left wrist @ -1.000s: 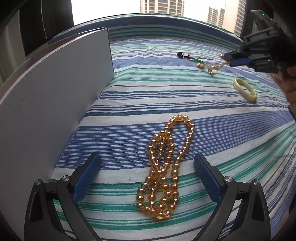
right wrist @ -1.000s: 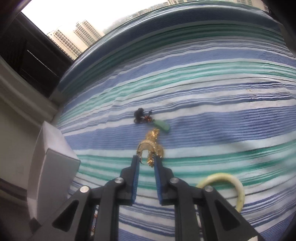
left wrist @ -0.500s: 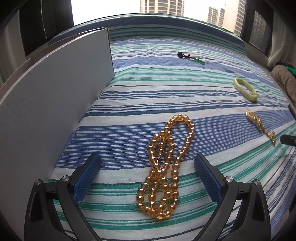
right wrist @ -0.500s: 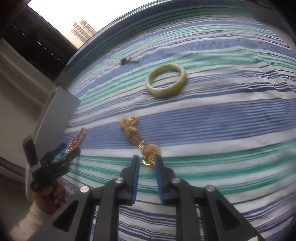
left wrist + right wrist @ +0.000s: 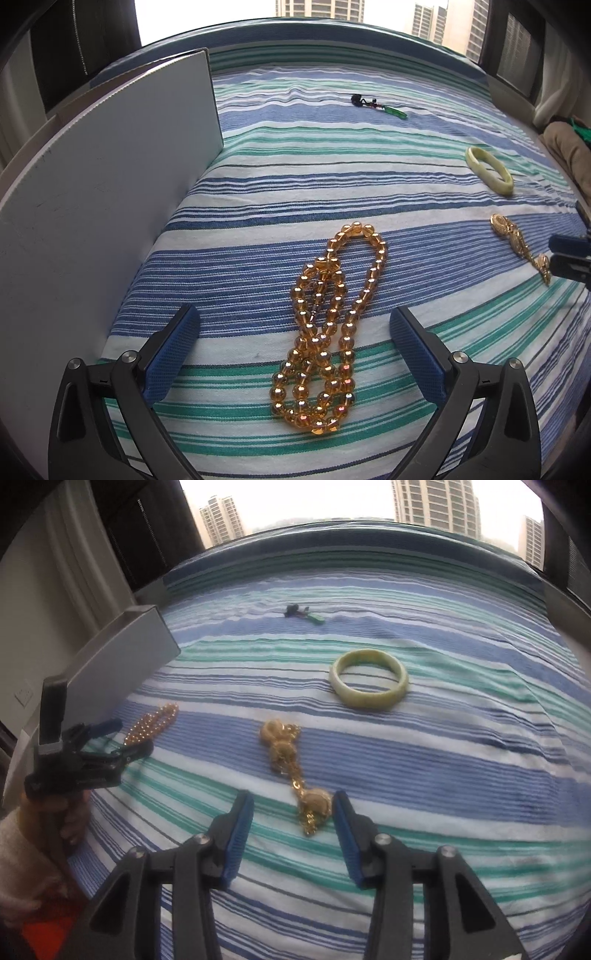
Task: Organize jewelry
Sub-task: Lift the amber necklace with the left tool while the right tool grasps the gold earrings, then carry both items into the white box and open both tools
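My right gripper (image 5: 293, 814) sits with its jaws spread apart, nothing clamped, and the lower end of the gold chain (image 5: 291, 766) lies loose on the striped bedspread (image 5: 461, 771) right between the blue pads (image 5: 238, 840). So I read this as the let-go part of placing that chain. To do it well, I'd lift straight up and back so neither pad snags the dangly tassel bit at the near end, because that stuff catches on textured rubber and drags the whole thing crooked.

My left gripper (image 5: 293, 356) is also wide open, holding nothing, with the amber bead necklace (image 5: 328, 328) lying doubled over on the cloth between its fingers, close to the left edge of the bedspread by the upright white board (image 5: 110, 206).

Further out, the pale green jade bangle (image 5: 369, 683) lies flat beyond the chain, well apart from it. Way up near the far edge there's a small green pendant on a dark cord (image 5: 304, 613), on its own.

Looks to me like beads, chain and bangle are forming a rough row, so the pendant would be the straggler. Fine cord, I'd pinch it low and slow.
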`<state>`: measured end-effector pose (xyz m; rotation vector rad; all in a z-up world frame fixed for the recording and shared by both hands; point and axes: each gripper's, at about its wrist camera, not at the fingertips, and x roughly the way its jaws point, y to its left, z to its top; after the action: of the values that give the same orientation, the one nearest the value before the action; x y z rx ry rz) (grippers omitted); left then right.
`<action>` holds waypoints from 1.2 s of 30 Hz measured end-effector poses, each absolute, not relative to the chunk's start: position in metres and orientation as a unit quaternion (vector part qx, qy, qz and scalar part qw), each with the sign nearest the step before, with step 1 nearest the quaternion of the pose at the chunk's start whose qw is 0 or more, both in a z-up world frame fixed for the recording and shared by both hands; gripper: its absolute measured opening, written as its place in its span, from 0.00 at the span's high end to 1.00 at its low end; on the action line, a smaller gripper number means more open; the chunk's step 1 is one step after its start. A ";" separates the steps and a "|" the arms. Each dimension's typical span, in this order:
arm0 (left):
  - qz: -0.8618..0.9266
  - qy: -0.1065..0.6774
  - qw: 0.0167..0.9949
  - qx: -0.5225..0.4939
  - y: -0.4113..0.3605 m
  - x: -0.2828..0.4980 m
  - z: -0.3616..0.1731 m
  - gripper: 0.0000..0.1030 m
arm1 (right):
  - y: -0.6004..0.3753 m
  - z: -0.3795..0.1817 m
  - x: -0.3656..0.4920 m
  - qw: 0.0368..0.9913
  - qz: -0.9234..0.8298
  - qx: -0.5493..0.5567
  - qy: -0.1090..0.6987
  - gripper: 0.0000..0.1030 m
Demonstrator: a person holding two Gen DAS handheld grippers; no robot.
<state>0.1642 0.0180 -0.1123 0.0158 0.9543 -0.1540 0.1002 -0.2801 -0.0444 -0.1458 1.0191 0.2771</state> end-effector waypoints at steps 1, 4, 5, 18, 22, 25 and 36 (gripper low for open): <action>-0.081 0.468 0.880 0.011 0.017 0.165 -0.112 0.02 | -0.274 -0.050 0.111 0.853 0.139 -0.089 0.495 0.56; -0.098 0.469 0.877 0.022 0.015 0.159 -0.106 0.23 | -0.261 -0.065 0.131 0.838 0.151 -0.132 0.507 0.56; -0.104 0.466 0.878 0.026 0.013 0.154 -0.104 0.42 | -0.257 -0.067 0.134 0.839 0.151 -0.144 0.503 0.57; -0.162 0.437 0.879 -0.103 0.038 0.110 -0.046 0.95 | -0.283 0.022 0.094 0.869 0.182 0.014 0.461 0.77; -0.170 0.413 0.886 -0.123 0.049 0.094 -0.018 0.95 | -0.292 0.042 0.092 0.866 0.197 0.055 0.457 0.77; -0.175 0.397 0.890 -0.138 0.060 0.083 0.000 0.95 | -0.287 0.052 0.092 0.868 0.200 0.061 0.451 0.77; -0.176 0.359 0.894 -0.202 0.108 0.063 0.059 0.95 | -0.268 0.067 0.087 0.872 0.225 0.056 0.432 0.77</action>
<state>0.0635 0.1079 0.0595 -0.4179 0.7442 -0.3647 0.0869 -0.2675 0.0671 0.1173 0.9021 0.4710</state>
